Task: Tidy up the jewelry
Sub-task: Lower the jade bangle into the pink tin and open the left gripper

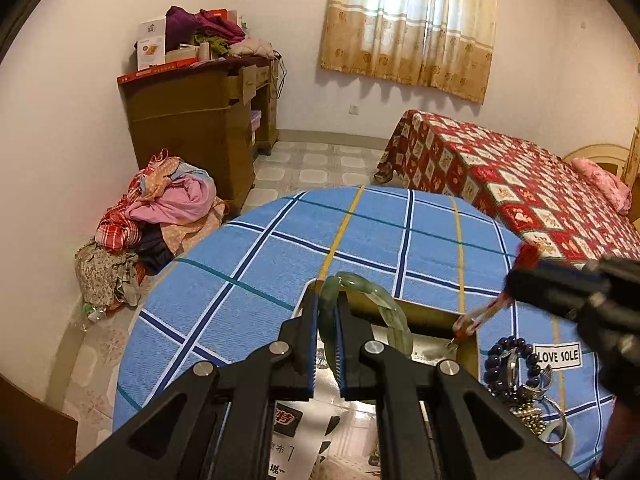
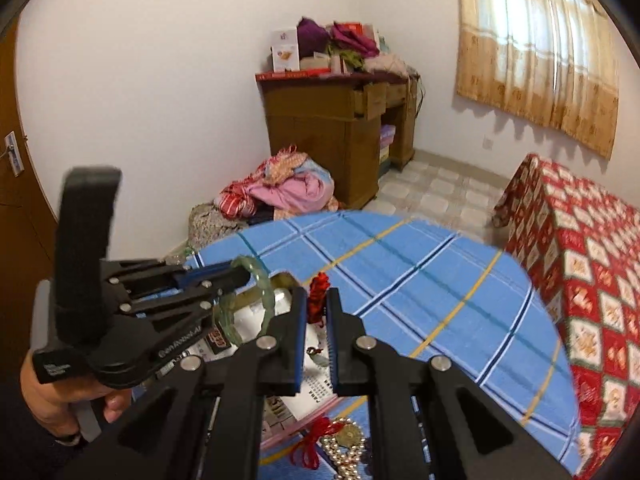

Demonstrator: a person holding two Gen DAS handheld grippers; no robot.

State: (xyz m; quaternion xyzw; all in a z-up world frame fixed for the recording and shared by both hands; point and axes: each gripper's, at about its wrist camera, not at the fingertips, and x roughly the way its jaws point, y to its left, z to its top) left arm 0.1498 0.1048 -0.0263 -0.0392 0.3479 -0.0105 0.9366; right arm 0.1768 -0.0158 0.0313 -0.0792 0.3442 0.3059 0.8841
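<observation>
My left gripper (image 1: 327,296) is shut on a green jade bangle (image 1: 390,312), which it holds upright over an open gold-walled box (image 1: 424,314) on the blue checked tablecloth (image 1: 280,260). My right gripper (image 2: 316,294) is shut on a red knotted cord (image 2: 319,286); its small pendant (image 2: 316,356) dangles over the same box (image 2: 285,280). In the left wrist view the right gripper (image 1: 510,286) comes in from the right, the cord (image 1: 482,314) hanging into the box. The right wrist view shows the left gripper (image 2: 244,276) with the bangle (image 2: 266,296) at left, held by a hand (image 2: 52,396).
Loose jewelry lies right of the box: a dark bead bracelet (image 1: 506,360), a "LOVE SOLE" label (image 1: 558,356), pearls and a gold medallion (image 2: 348,440). Beyond the table are a bed with a red cover (image 1: 520,192), a wooden desk (image 1: 200,120) and a clothes pile (image 1: 160,216).
</observation>
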